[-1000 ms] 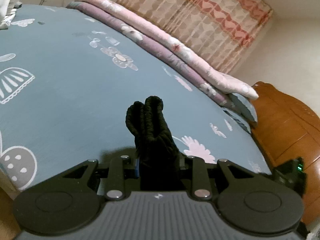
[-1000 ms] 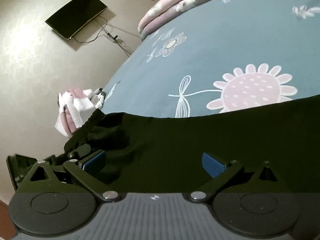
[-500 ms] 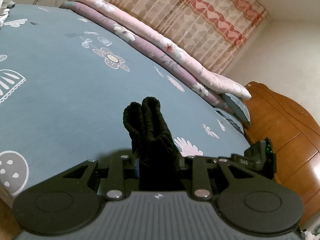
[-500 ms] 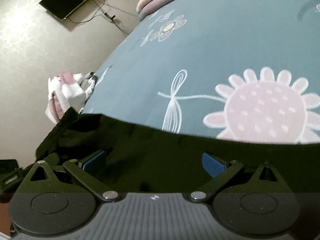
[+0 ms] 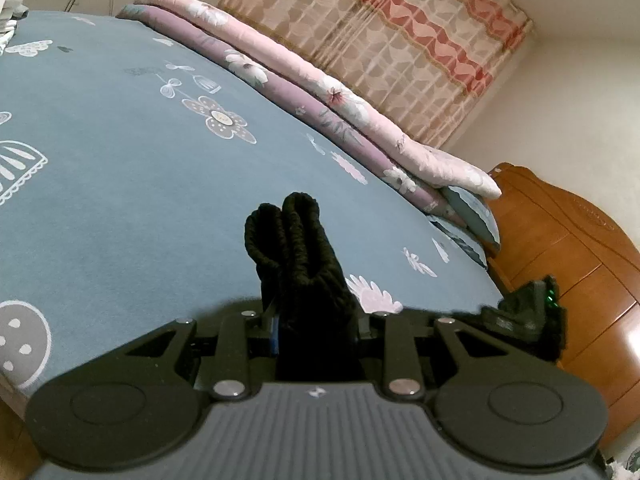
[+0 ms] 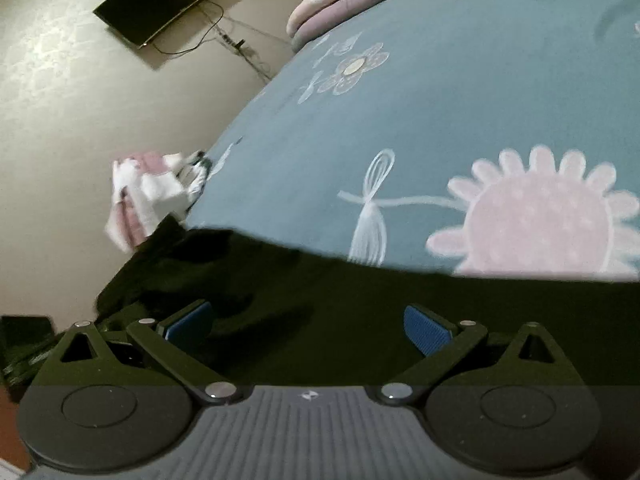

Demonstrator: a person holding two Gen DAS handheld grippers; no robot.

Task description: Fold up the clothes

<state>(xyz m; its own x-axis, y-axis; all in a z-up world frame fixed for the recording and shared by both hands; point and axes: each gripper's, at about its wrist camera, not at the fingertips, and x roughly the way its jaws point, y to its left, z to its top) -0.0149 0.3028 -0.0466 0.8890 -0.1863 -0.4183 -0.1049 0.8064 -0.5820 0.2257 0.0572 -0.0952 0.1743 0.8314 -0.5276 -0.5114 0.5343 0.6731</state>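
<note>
A black garment (image 5: 304, 264) is bunched between the fingers of my left gripper (image 5: 316, 320), which is shut on its ribbed edge; the bunch sticks up above the blue flowered bedsheet (image 5: 120, 184). In the right wrist view the same black garment (image 6: 360, 312) spreads wide across the bed's near edge. My right gripper (image 6: 308, 322) is open, its blue pads (image 6: 426, 326) apart just above the black cloth and holding nothing.
A folded pink and purple quilt (image 5: 320, 96) lies along the far side of the bed. A wooden headboard (image 5: 580, 240) stands at the right. A pile of white and pink clothes (image 6: 148, 196) sits at the bed's corner. A wall TV (image 6: 160, 0) hangs beyond.
The left gripper has kept its hold on the garment while its view shifted slightly. The right gripper stayed open and moved a little forward over the black cloth toward the flower print.
</note>
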